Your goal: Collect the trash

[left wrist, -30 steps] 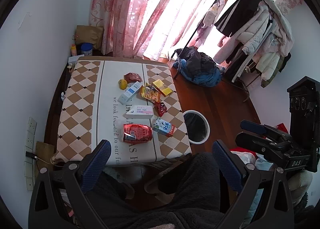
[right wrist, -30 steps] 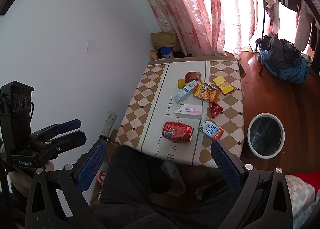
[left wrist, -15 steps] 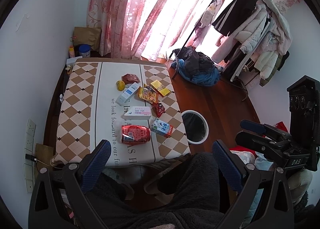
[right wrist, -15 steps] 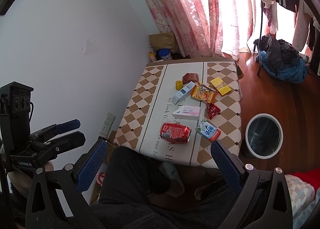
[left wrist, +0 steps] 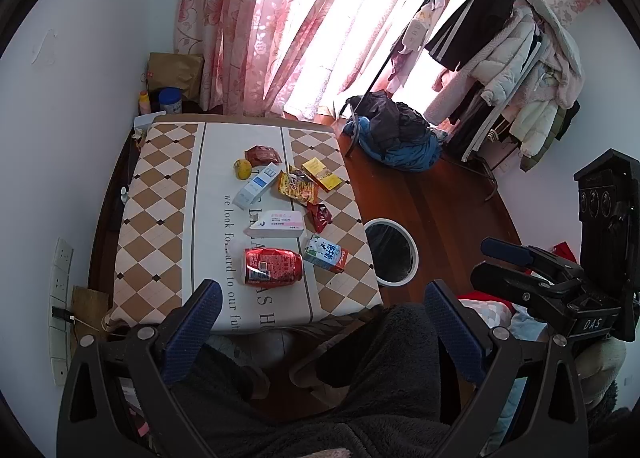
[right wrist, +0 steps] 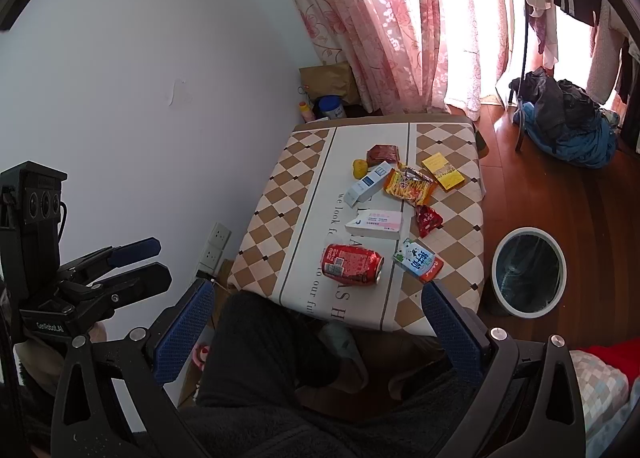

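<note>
Left gripper fingers wide, empty, held above lap short of bench near edge. Right gripper fingers wide too, nothing held. Crushed red can on its side closest to near edge, milk carton just beside it. White box, snack packets mid-bench. Bin on floor off bench right edge.
</note>
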`<state>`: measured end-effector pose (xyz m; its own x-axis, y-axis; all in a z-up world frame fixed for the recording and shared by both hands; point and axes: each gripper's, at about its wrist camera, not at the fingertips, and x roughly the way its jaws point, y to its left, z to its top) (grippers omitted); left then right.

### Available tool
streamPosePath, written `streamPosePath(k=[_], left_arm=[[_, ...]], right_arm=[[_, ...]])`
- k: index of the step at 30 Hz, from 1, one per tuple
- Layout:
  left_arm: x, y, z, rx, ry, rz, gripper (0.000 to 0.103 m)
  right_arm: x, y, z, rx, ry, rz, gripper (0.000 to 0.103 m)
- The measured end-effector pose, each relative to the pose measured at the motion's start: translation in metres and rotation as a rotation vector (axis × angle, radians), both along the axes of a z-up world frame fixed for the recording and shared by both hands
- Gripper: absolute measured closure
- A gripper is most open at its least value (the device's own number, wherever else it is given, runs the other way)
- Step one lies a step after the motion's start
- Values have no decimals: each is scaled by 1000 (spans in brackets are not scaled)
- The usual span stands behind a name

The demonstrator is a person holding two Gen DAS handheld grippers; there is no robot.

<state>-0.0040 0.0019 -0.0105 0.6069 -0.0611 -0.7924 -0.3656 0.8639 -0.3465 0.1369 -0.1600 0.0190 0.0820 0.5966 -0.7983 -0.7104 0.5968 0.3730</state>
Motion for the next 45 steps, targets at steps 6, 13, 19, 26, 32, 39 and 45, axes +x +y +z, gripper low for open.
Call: streamPosePath(k=[6,13,19,26,32,39,45], left_arm=[[0,1,0,-1,0,2,0],[-3,4,-2,-1,2,6,0],[-3,9,-8,24,20,30,0],[30,48,-91,223,222,246,0],[52,78,-202,84,411,352,0],[55,75,-272,-141,519,418,0],[63,67,-294,-256,518,415,1]], right_arm=[[-2,3,0,-1,-3,5,0],[-3,4,-1,2,-1,8,0],[-1,11,-7,0,6,-18,0],[40,38,-84,-208,-72,-92,0],[99,81,-224,-466,-10,-56,1],[135,110,-325,-592,115,7,10],[133,133,-351,-615,85,74,28]])
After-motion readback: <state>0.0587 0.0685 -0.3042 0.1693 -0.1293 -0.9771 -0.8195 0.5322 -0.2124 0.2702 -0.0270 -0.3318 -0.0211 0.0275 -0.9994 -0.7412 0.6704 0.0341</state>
